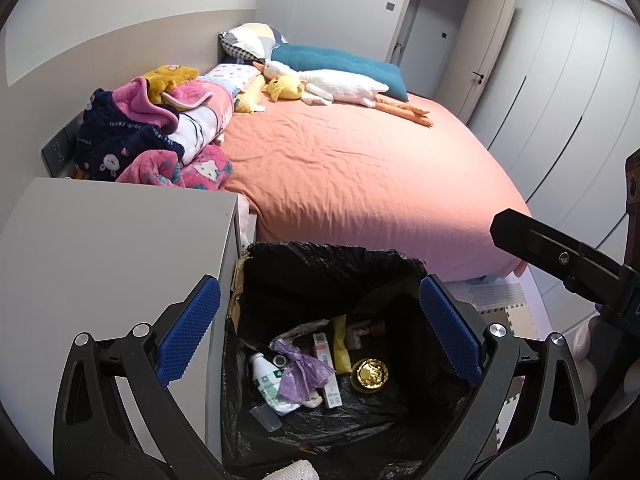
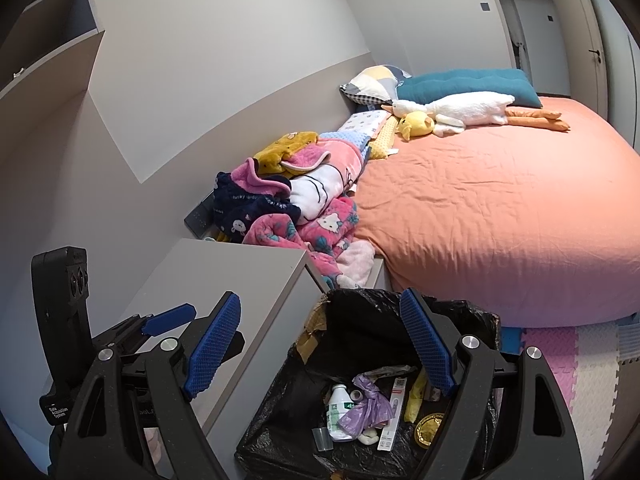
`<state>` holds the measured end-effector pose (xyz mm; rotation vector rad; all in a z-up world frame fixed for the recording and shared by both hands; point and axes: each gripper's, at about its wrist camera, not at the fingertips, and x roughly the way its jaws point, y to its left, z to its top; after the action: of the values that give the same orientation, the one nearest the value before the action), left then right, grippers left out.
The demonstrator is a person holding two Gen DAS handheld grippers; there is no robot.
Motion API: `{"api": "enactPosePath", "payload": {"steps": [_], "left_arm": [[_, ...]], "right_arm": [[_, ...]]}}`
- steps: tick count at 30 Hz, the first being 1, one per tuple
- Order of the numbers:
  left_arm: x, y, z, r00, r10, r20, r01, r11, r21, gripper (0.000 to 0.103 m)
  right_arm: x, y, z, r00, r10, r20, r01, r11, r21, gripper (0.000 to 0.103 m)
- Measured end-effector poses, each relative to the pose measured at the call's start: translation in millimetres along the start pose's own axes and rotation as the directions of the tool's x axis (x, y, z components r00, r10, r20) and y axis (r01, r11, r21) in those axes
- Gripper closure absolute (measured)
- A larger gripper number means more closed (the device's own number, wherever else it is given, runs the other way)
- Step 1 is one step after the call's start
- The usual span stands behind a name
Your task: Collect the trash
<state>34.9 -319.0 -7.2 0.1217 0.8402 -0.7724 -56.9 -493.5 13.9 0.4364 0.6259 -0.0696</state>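
Left wrist view: left gripper (image 1: 320, 312) hung spread and empty over the lined bin (image 1: 332, 268) (trash inside); right gripper (image 2: 320, 328) likewise stood wide, empty.

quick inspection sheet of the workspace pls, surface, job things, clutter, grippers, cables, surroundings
surface: grey bedside cabinet, top bare where visible; foam floor mats beside the bed.
job's things: cardboard bin lined with a black trash bag, open; inside lie a white bottle, a purple bag, a white carton, a gold lid and a clear cup.
clutter: heap of pink and navy blankets; goose plush and yellow plush on the orange bed.
grippers: left gripper open, empty, above the bin; right gripper open, empty, above the bin.
cables: nothing seen.
surroundings: wardrobe doors, door, plain walls.
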Motion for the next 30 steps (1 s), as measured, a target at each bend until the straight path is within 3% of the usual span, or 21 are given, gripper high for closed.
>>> {"api": "enactPosePath", "payload": {"steps": [30], "left_arm": [[-1.6, -2.8, -1.3, 1.0, -0.011, -0.01, 0.011, 1.0, -0.005, 0.007]], "right_arm": [[-2.0, 1.6, 0.7, 1.0, 0.0, 0.004, 0.0, 1.0, -0.003, 0.021]]}}
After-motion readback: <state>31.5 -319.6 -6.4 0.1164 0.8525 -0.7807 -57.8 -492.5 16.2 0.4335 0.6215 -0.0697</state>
